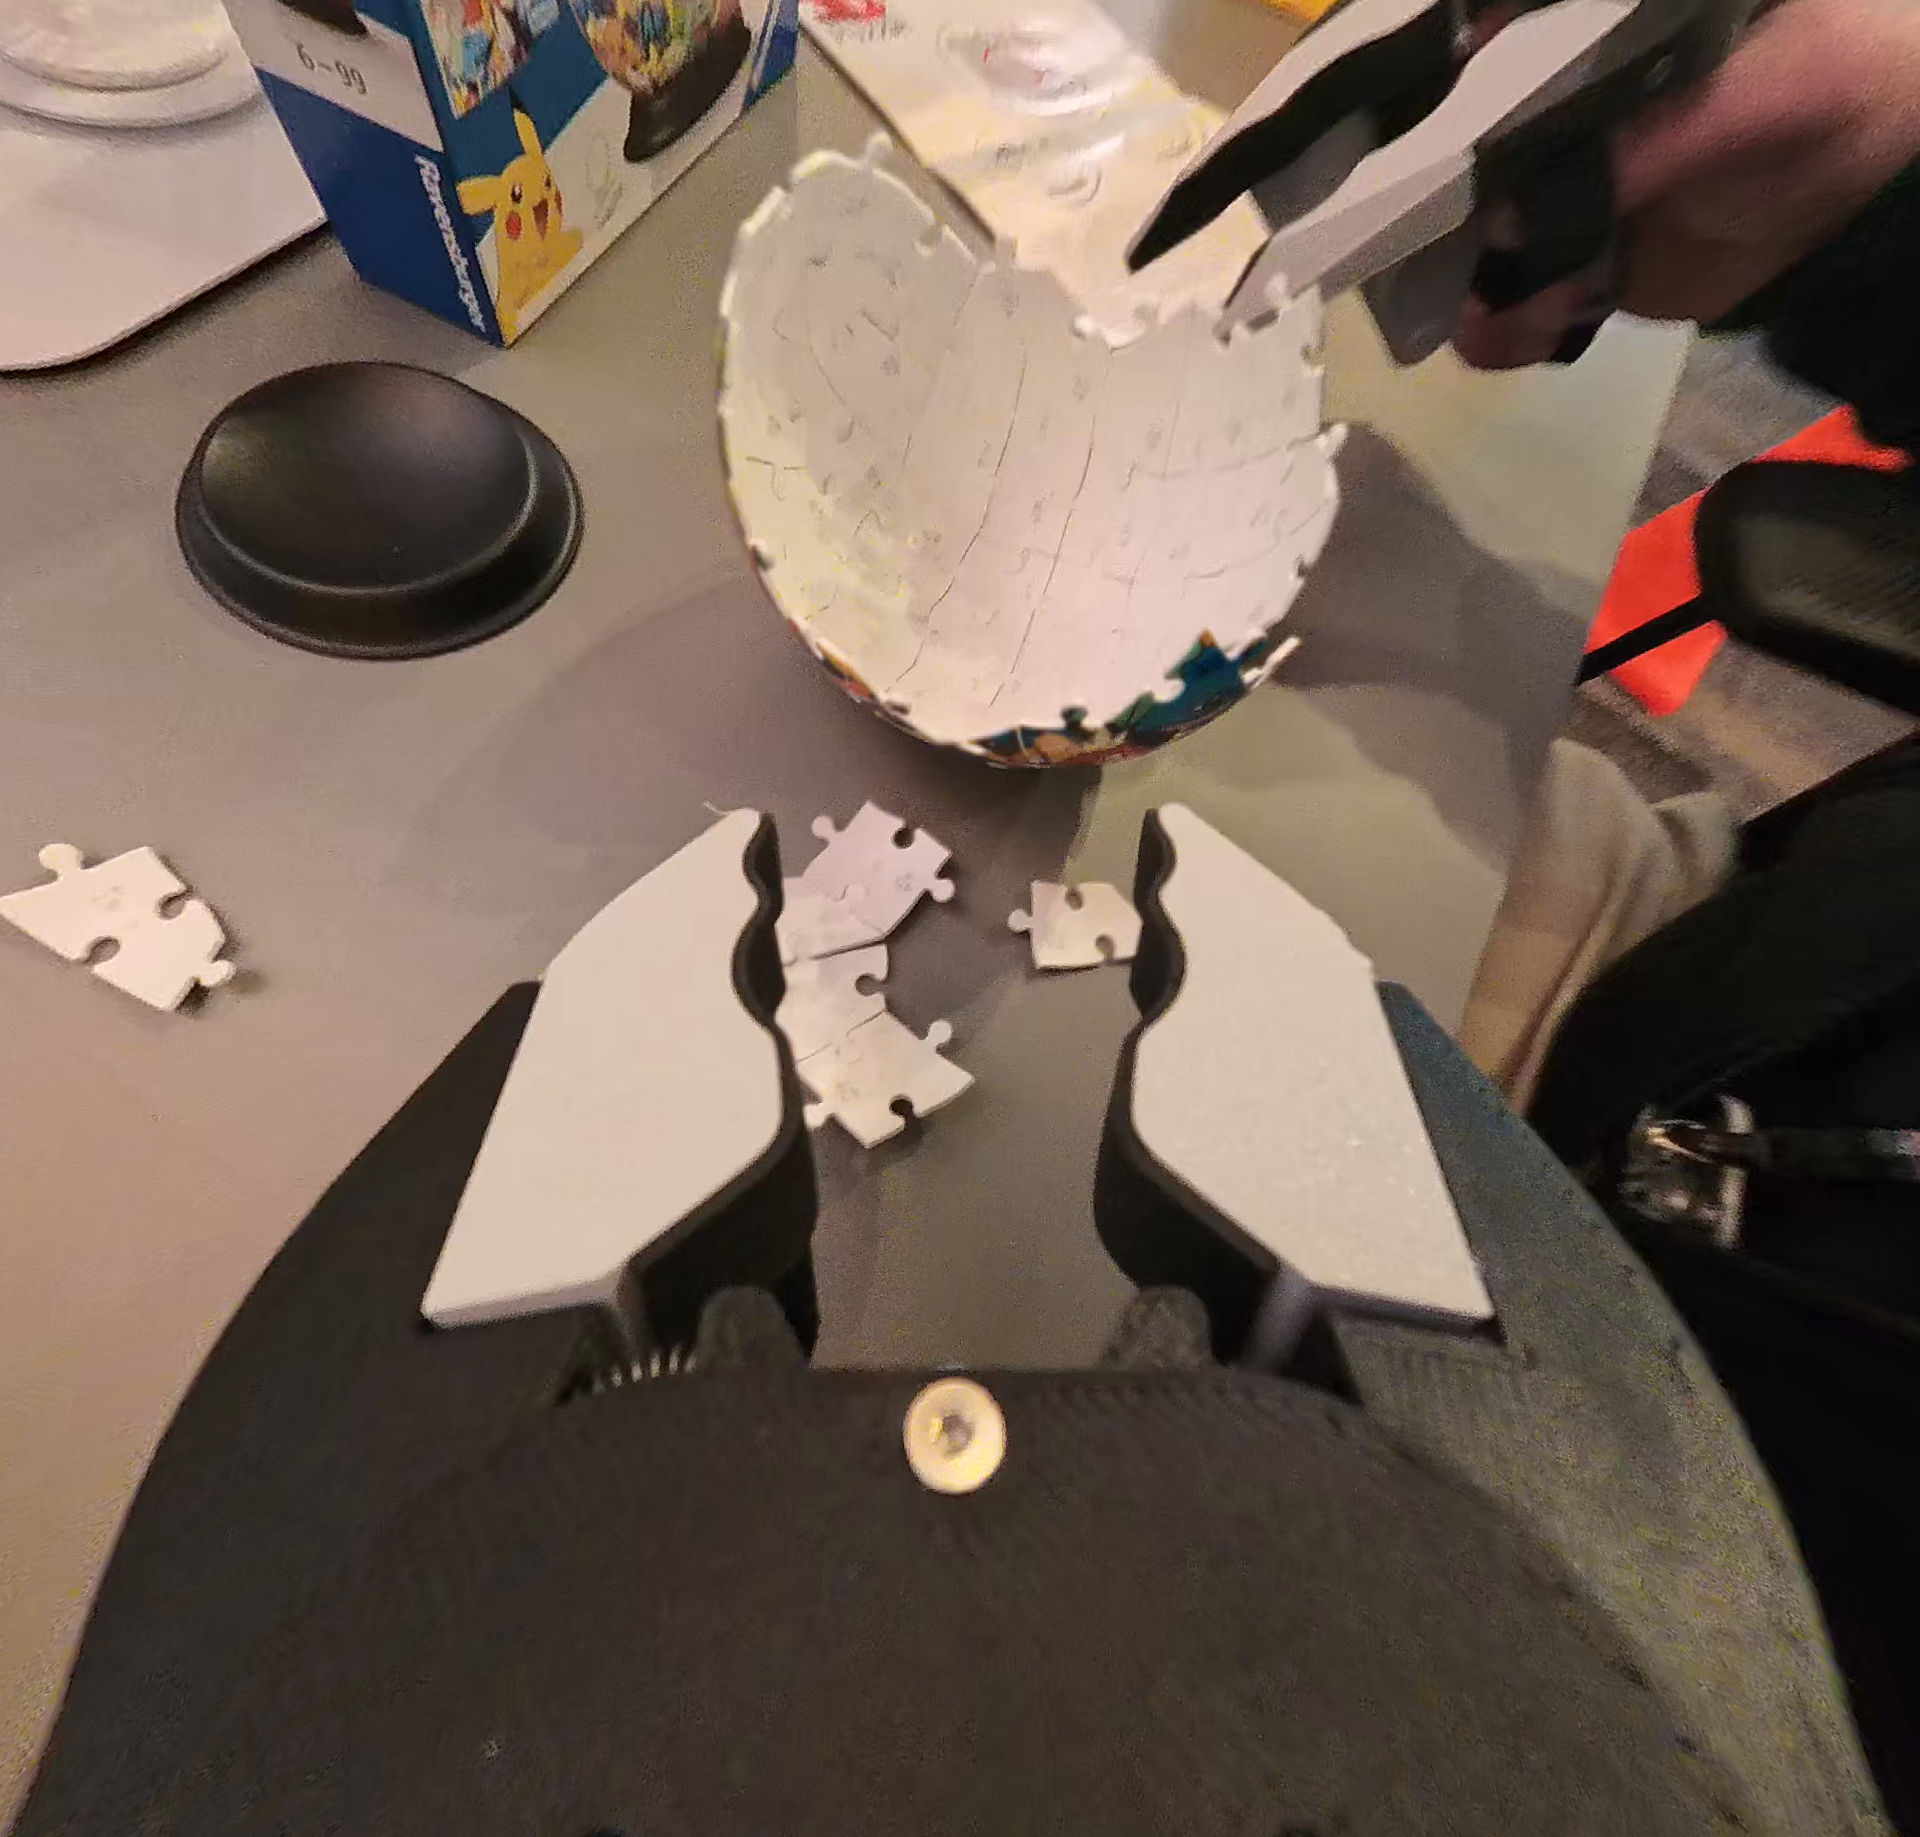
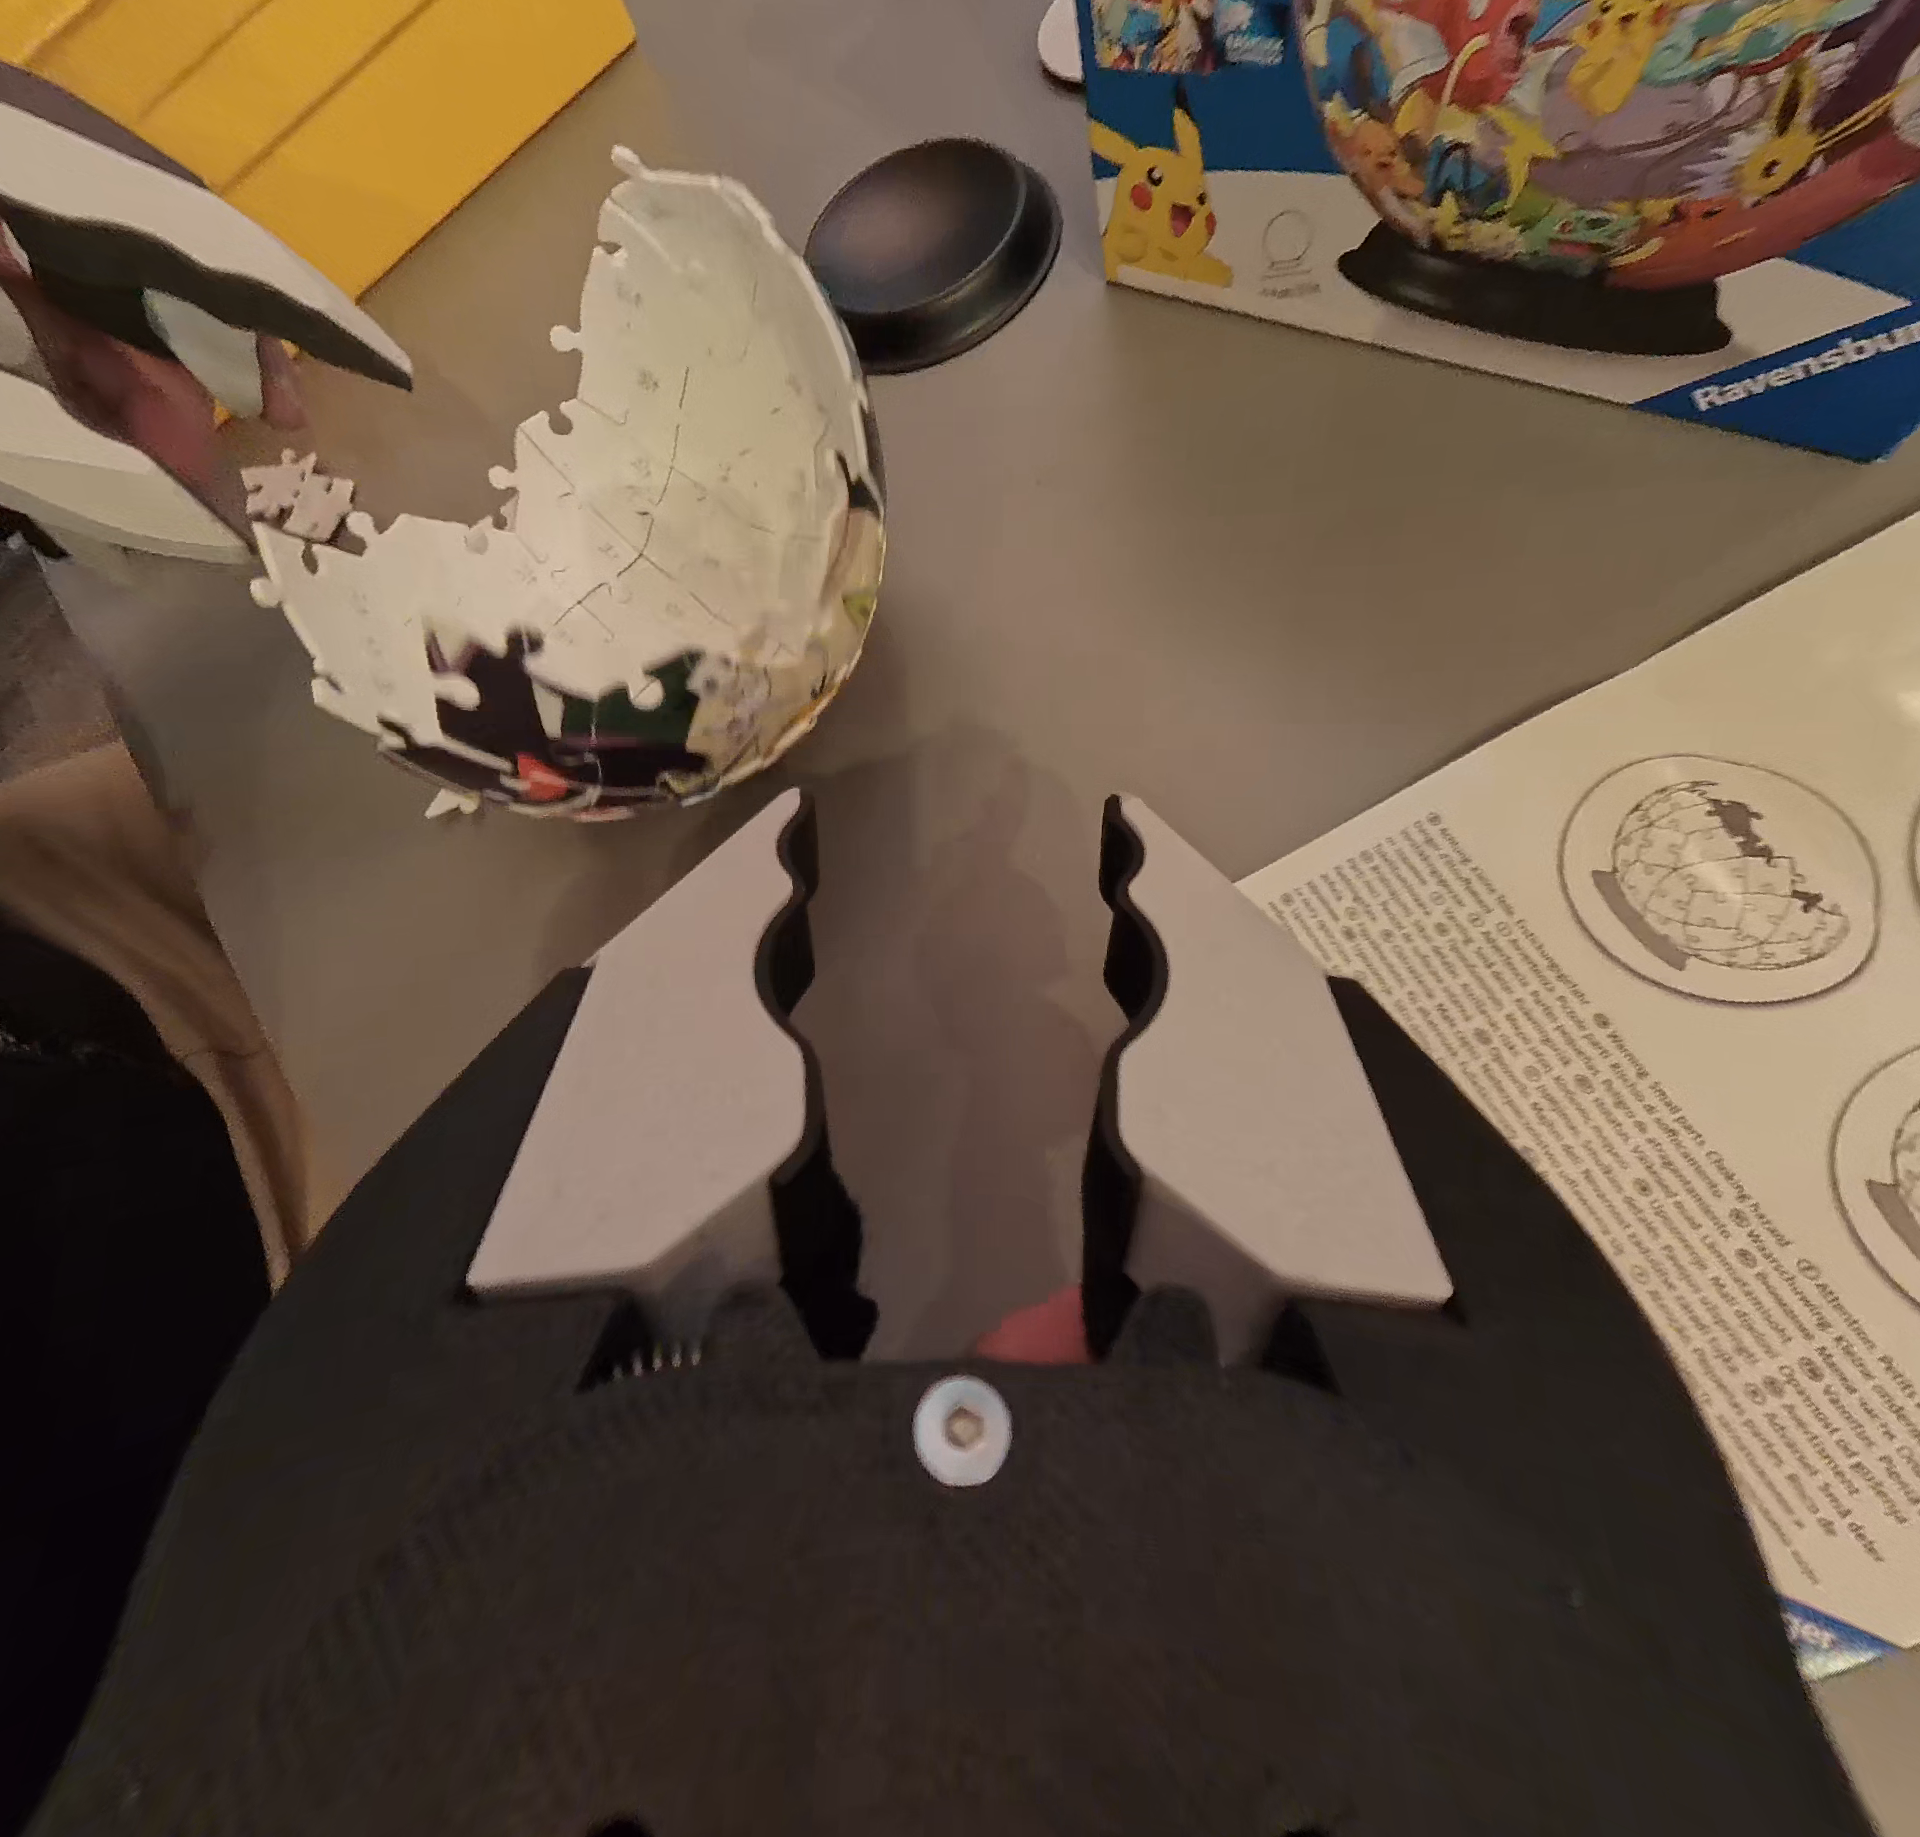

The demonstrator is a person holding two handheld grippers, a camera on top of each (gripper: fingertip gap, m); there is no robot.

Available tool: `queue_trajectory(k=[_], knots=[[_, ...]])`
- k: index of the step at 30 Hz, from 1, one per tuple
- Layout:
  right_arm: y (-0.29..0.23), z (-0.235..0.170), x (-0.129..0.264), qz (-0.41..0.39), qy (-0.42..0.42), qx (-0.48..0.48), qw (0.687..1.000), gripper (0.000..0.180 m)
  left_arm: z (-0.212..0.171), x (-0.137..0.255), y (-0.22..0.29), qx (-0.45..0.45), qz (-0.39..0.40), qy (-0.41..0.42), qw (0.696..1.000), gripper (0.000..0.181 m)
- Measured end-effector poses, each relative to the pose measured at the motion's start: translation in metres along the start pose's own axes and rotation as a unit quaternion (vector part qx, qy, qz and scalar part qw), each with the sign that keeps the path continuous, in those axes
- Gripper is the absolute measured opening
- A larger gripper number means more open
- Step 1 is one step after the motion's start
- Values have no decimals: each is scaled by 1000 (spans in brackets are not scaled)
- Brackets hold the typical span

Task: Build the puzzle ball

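Grey left gripper (image 1: 951, 852) hangs agape over loose pieces (image 1: 868, 966) on the table (image 1: 312, 956). Right gripper (image 2: 956, 821), also apart, holds nothing. Beyond, the half-built ball (image 1: 1018, 457) rests, perhaps unsteadily. Next: pinch one piece and seat it on the rim.

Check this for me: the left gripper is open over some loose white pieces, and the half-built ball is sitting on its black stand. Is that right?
Not quite. The left gripper is open over the loose white pieces, but the half-built ball lies on the grey table, not on its black stand, which sits apart, beside it, with nothing on it. The left wrist view shows this.
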State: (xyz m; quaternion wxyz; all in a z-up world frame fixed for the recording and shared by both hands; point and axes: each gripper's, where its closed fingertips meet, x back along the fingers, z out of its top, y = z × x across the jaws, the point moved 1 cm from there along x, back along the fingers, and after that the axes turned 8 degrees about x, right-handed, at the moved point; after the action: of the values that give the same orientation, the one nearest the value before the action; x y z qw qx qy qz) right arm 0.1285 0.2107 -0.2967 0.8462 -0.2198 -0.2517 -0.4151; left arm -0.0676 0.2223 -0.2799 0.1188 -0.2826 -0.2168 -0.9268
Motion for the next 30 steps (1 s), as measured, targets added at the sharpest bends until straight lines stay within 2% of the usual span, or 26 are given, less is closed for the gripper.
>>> queue_trajectory(k=[1,14,30], knots=[[2,2,-1,-1,2,-3,1000,53,3,1,1,12,-13,10,1000,65],[-3,2,-11,31,-3,1,1000,52,-1,-14,19,56,-78,3,995,67],[-39,4,-16,94,0,34,995,52,-9,-22,19,102,-68,-12,992,69]])
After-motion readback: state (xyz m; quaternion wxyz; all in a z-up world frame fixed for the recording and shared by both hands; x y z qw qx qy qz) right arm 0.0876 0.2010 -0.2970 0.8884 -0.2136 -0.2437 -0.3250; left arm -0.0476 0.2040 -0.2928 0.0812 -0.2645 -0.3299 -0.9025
